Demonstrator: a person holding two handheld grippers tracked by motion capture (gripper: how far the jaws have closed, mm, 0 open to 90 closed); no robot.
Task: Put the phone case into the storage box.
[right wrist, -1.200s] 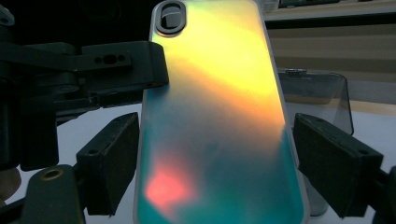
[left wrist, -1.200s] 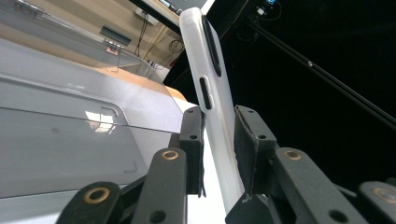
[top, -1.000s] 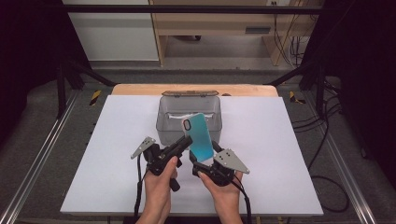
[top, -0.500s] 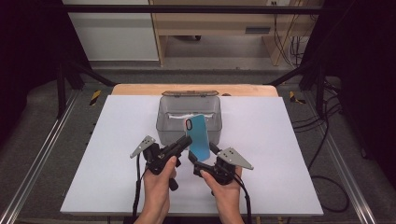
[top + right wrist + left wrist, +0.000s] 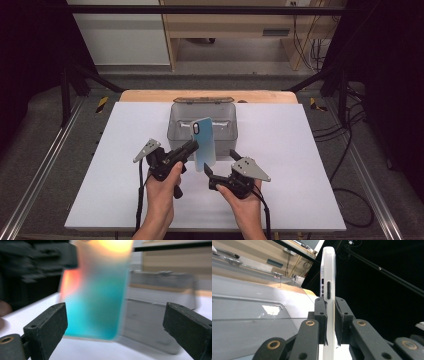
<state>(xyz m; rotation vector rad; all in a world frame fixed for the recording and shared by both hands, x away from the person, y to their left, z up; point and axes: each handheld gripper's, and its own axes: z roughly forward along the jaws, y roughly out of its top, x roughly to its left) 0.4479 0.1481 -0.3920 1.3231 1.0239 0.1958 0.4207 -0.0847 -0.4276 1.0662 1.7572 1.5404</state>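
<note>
While the left gripper clamps the phone case by its lower edge and holds it upright above the table, the right gripper sits at its 5 o'clock, jaws just widened and off it. Case looks light, thin, bendy and smooth, so it could slip; better to pinch across the flat faces near an edge. Clear bin stands close behind at 12 o'clock, in the way of any forward swing.
</note>
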